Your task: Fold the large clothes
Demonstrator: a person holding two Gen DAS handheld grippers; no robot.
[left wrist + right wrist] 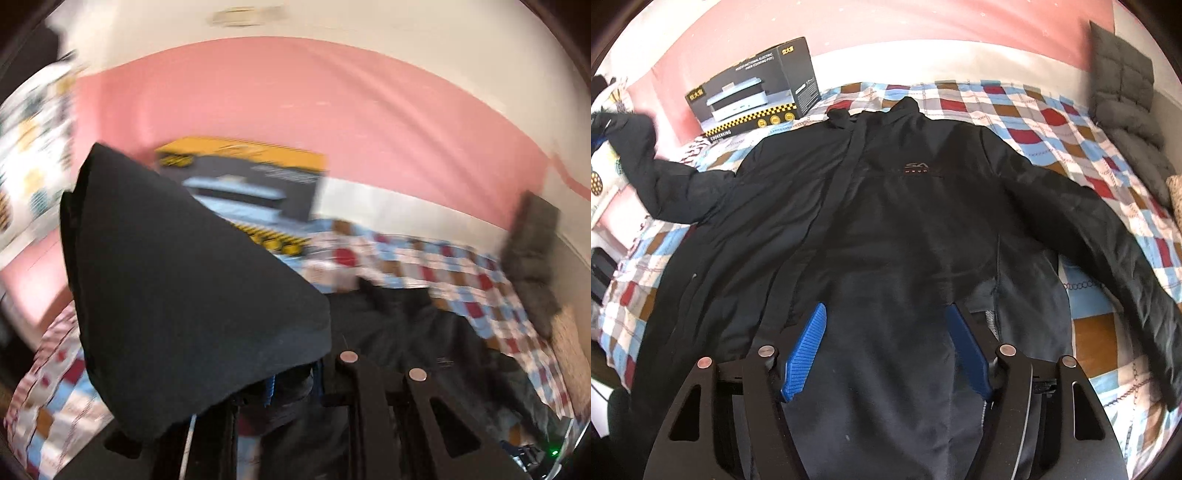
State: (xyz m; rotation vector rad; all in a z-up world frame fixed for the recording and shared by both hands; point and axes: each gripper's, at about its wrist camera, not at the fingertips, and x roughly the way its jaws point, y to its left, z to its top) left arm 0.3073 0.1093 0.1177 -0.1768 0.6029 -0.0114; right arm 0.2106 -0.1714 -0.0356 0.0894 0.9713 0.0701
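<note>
Under the right hand-held gripper (884, 350), black jacket (886, 206), seemingly flat.

Showing one black jacket (894, 206), one appliance box (757, 88), one checked bedspread (1052, 110), one grey cushion (1126, 85), two grippers.

Pink wall (923, 26) behind bed. Checked bedspread (1052, 122) covers bed. Printed box (757, 88) at far left corner; grey cushion (1126, 92) at far right edge.
</note>
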